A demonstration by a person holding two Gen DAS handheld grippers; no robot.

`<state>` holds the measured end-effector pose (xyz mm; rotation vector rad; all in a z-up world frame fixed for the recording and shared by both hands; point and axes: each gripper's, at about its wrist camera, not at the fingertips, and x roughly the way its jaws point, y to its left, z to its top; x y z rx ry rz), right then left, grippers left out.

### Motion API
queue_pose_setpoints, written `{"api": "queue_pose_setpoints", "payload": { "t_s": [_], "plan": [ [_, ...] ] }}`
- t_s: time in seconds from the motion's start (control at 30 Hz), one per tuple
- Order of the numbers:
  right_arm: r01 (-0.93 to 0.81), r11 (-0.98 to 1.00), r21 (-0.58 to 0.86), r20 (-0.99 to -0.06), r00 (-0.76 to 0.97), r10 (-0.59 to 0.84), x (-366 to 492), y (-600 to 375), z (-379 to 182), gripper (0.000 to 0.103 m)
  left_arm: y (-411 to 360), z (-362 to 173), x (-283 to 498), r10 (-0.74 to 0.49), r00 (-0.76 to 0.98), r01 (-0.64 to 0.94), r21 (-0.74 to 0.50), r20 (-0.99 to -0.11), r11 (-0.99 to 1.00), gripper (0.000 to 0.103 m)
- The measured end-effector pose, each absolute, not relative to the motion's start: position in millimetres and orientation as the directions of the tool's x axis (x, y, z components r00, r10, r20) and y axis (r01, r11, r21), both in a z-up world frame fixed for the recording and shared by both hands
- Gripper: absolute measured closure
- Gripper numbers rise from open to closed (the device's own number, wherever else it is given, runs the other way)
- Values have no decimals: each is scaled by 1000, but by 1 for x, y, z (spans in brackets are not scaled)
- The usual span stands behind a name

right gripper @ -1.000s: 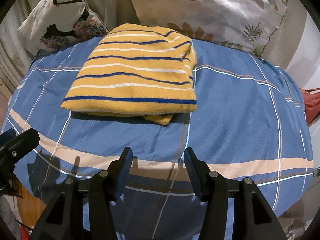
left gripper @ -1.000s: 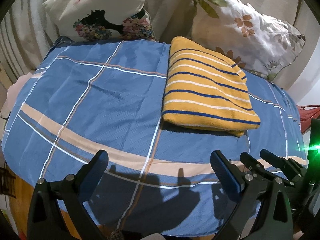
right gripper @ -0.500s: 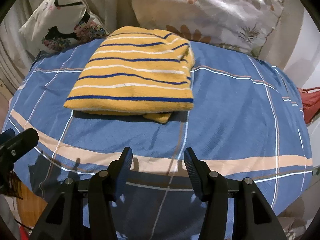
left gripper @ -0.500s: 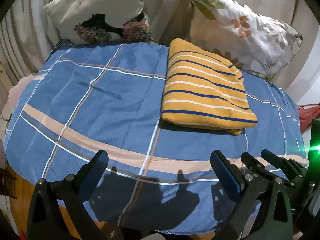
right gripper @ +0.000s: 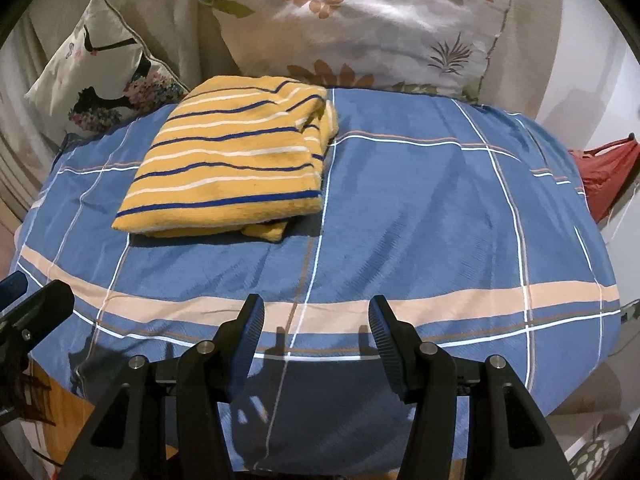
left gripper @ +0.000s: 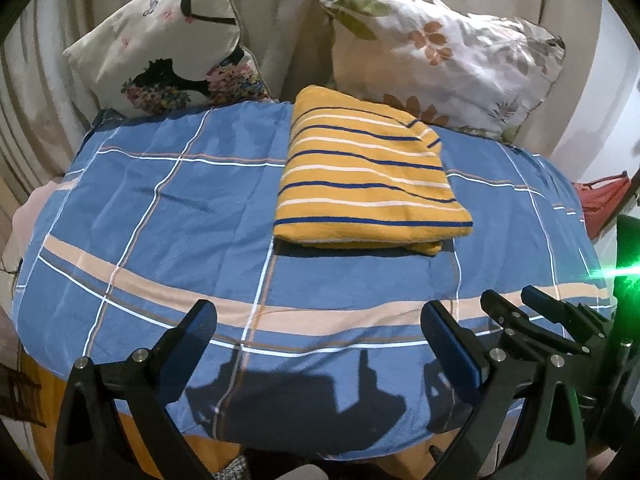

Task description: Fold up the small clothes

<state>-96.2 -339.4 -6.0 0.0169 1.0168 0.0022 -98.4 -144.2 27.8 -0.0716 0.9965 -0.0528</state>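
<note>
Folded striped garment (left gripper: 370, 184), no legible writing

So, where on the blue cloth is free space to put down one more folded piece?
Left of the yellow striped garment, toward the bird cushion, the blue checked cloth is bare. Also right of it, and the near strip by both grippers. Crowded: the back, where the leaf-print pillow meets the garment.
</note>
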Motion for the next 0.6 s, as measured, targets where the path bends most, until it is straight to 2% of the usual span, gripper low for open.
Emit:
{"api": "queue_pose_setpoints", "payload": {
  "t_s": [0.6],
  "plan": [
    [-17, 1000, 25, -837, 547, 30, -102, -344, -3, 42, -154, 29, -108, -66, 535, 7, -73, -843, 997, 1]
  ]
}}
